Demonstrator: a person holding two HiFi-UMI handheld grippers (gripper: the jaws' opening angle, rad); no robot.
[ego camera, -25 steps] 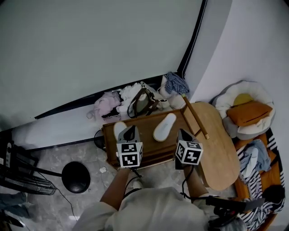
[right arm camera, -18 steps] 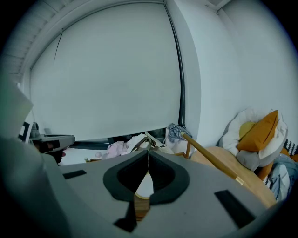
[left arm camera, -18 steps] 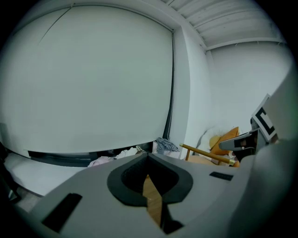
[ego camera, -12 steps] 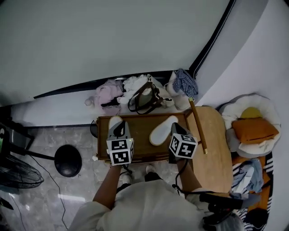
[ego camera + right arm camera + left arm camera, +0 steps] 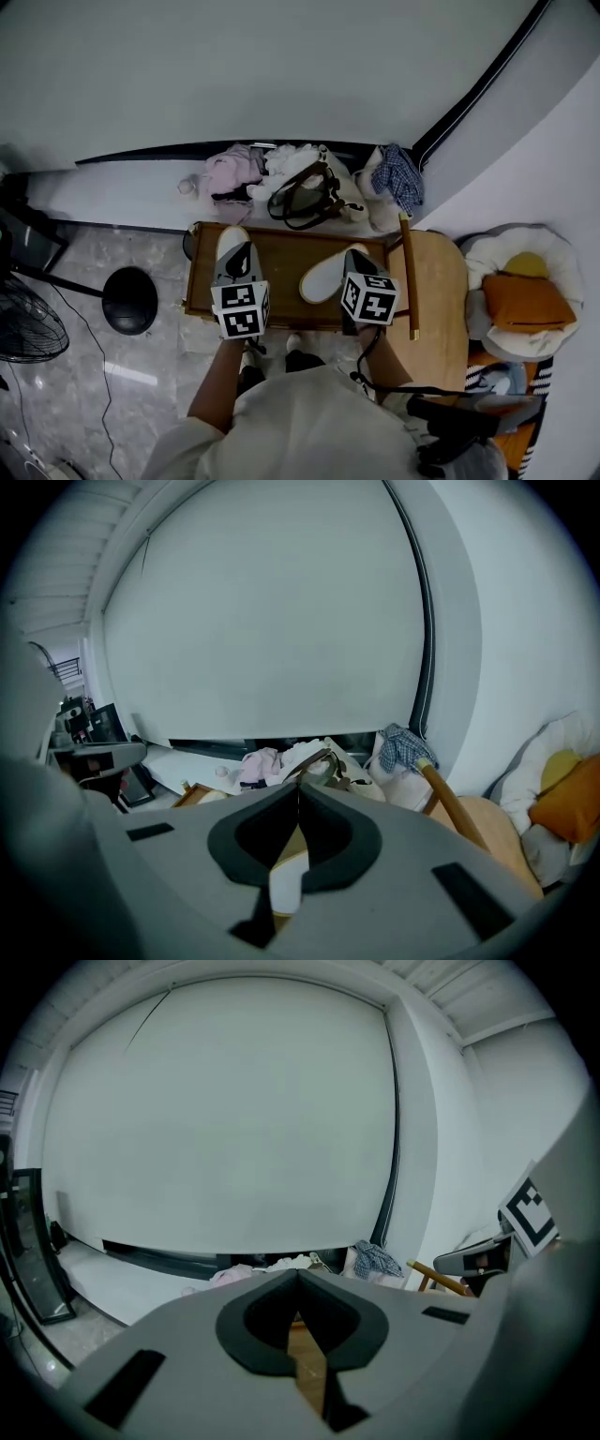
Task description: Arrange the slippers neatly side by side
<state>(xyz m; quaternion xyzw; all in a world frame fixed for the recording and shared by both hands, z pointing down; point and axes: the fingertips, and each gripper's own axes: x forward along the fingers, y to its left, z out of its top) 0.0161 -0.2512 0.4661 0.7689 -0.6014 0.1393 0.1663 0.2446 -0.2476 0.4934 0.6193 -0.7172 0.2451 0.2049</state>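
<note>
left gripper (image 5: 298, 1277) and right gripper (image 5: 300, 789), each shown with its jaws pressed together at the tips and nothing pinched between them; only bare wood is seen through the gap below the left pair, and a pale strip of slipper below the right pair, untouched. both grippers are held above the near edge of the low wooden table (image 5: 286, 246), on which the two white slippers are laid well apart. the left-hand slipper (image 5: 228, 242) is placed at the table's left end, pointing away from the person and partly covered by the left gripper in the head view; the angled slipper (image 5: 322, 275) is set obliquely toward the middle-right, just beside the right gripper. a handbag (image 5: 305, 195) and a heap of clothes (image 5: 234, 173) are seen on the floor beyond the table, apart from the slippers. the step in hand is judged to be the approach, with no slipper yet taken up. for the next move, the jaws would need to be spread, lowered over a slipper's rim and closed on it, so that the angled slipper can be turned parallel and brought alongside its mate.
</note>
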